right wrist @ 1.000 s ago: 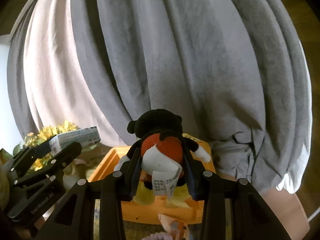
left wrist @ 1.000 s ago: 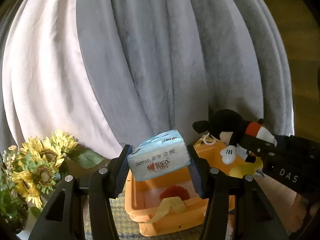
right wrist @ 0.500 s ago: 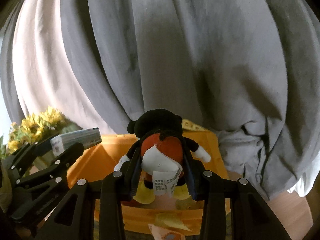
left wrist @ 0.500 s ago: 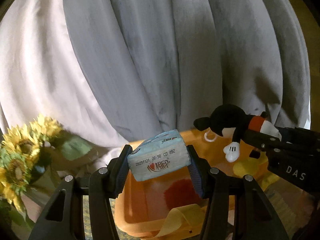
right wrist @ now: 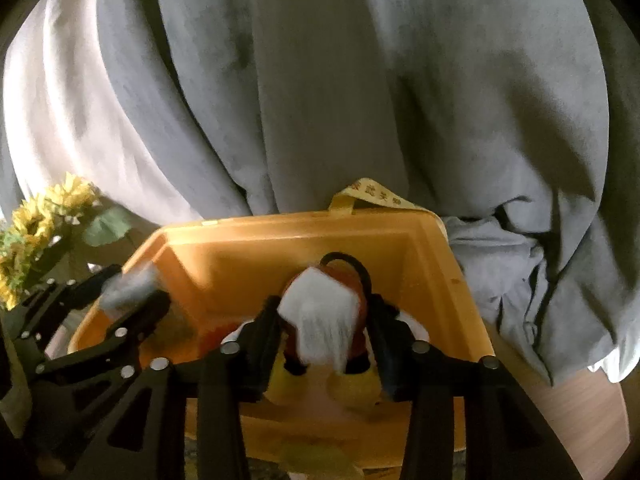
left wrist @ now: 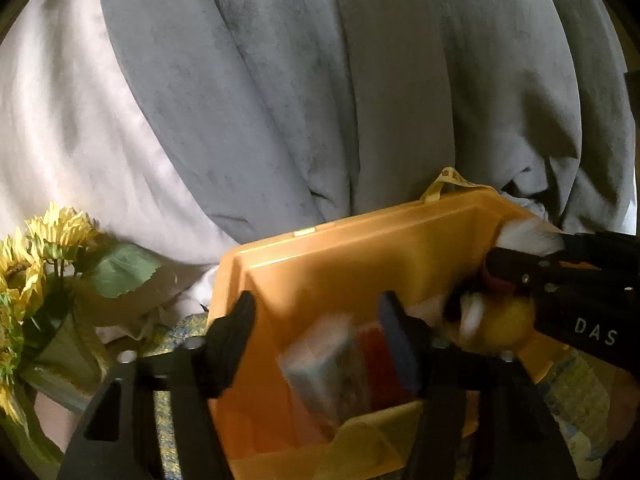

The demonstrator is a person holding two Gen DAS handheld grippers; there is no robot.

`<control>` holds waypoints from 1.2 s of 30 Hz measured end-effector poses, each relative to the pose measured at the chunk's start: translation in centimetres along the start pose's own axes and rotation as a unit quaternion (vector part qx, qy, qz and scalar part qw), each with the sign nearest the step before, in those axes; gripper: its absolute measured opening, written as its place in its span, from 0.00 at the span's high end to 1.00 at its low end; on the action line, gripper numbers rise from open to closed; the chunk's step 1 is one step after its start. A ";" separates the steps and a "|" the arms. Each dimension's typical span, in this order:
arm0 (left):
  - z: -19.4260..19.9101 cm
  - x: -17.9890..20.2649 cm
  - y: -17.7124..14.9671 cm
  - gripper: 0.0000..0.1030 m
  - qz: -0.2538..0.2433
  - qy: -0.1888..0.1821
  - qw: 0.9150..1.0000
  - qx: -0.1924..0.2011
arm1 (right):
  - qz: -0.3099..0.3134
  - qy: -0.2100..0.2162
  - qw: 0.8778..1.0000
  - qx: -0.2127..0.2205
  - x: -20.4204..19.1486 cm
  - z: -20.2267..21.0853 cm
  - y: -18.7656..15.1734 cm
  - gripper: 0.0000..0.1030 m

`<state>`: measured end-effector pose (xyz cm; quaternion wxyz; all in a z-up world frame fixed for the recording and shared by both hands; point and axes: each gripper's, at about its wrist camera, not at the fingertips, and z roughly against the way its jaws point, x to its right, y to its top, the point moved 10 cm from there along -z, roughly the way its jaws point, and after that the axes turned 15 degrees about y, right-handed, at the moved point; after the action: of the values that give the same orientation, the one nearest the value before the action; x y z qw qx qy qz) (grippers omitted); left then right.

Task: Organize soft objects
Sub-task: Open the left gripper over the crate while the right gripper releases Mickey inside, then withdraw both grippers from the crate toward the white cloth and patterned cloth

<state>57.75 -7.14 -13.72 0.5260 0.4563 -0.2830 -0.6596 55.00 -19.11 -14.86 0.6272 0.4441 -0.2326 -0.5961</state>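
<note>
An orange bin (left wrist: 360, 224) (right wrist: 280, 220) lies just under both grippers. My left gripper (left wrist: 316, 312) hangs over its inside with its jaws opening. The pale blue tissue pack (left wrist: 324, 364) is a blur below the fingers, free of the pads and dropping into the bin. My right gripper (right wrist: 326, 316) is also opening over the bin. A black and red plush mouse (right wrist: 352, 288) with a white tag (right wrist: 320, 316) sits loosely between its fingers, blurred and tipping forward. The left wrist view shows the plush (left wrist: 476, 312) at the right, and something red (left wrist: 372, 344) on the bin floor.
A grey curtain (left wrist: 320, 80) hangs close behind the bin. Sunflowers (left wrist: 40, 248) (right wrist: 40, 216) stand to the left. A yellow strap (right wrist: 376, 196) loops over the bin's far rim. A patterned cloth (left wrist: 576, 392) lies under the bin, with wooden floor (right wrist: 592, 408) at the right.
Both grippers came forward and down over the bin. The left jaws spread and the tissue pack slid out downward. The right jaws widened and the plush loosened.
</note>
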 end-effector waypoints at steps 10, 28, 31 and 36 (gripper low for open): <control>2.9 -1.4 1.3 0.29 0.023 0.002 1.000 0.017 | -0.009 -0.019 0.999 0.037 0.3 2.5 1.4 0.29; 12.8 -3.7 2.2 0.22 0.049 0.001 0.998 0.050 | 0.006 -0.039 0.995 0.094 -1.8 12.0 1.7 0.28; 14.5 -3.8 2.1 0.22 0.052 -0.002 0.997 0.055 | 0.008 -0.044 0.994 0.100 -2.4 13.8 1.2 0.28; 18.0 -4.0 1.8 0.21 0.053 -0.007 0.996 0.070 | 0.005 -0.051 0.992 0.112 -3.4 16.8 0.2 0.28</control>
<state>42.49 -5.82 -3.32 0.5251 0.4717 -0.3556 -0.6126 40.71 -20.62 -5.55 0.5637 0.4793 -0.3317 -0.5853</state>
